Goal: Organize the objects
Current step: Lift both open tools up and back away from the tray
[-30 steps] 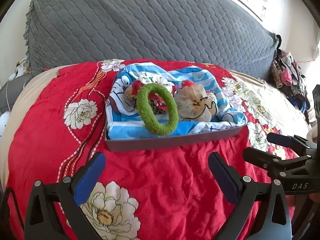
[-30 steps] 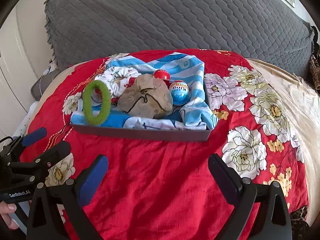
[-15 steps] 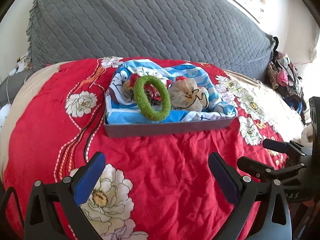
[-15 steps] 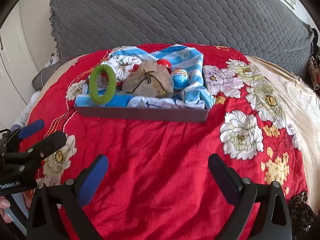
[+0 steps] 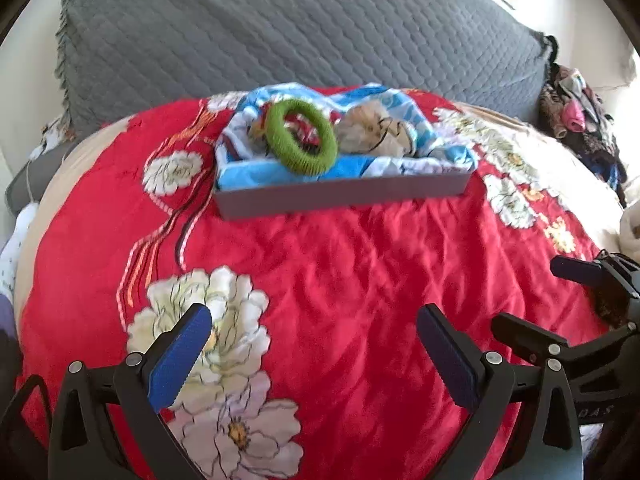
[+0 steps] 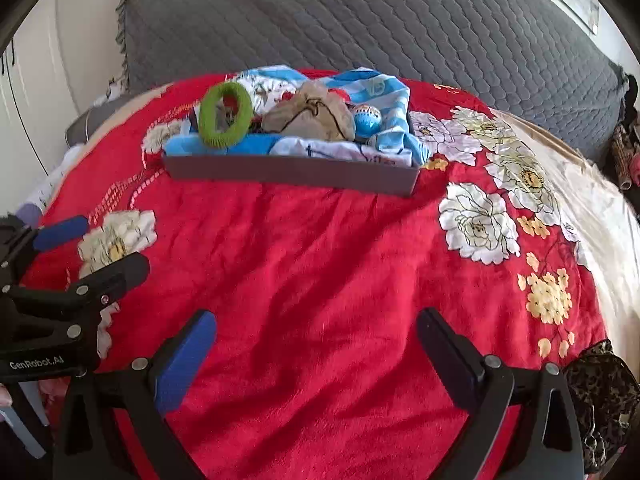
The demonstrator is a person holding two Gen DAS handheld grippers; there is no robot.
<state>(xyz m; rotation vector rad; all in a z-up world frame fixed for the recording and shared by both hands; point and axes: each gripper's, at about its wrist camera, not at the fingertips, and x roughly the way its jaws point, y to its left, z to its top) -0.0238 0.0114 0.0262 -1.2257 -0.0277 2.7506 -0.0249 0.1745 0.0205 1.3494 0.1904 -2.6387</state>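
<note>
A shallow grey tray [image 5: 344, 196] [image 6: 288, 174] sits far back on the red flowered bedspread. Inside lie a blue-and-white striped cloth [image 5: 424, 120] [image 6: 384, 92], a green fuzzy ring [image 5: 302, 142] [image 6: 225, 121] standing on edge, a beige drawstring pouch [image 5: 374, 134] [image 6: 316, 118], a blue ball [image 6: 366, 118] and a partly hidden red item. My left gripper [image 5: 314, 352] is open and empty, well short of the tray. My right gripper [image 6: 316, 354] is likewise open and empty. Each gripper shows at the side of the other's view.
A big grey quilted cushion [image 5: 280, 32] stands behind the tray. A heap of clothes [image 5: 580, 120] lies at the far right. Leopard-print fabric [image 6: 604, 396] sits at the bed's near right edge. Red bedspread [image 6: 320, 264] stretches between grippers and tray.
Both grippers have drawn back from the tray, which now looks smaller and farther away. Nothing in the tray has moved, and both stay open.
</note>
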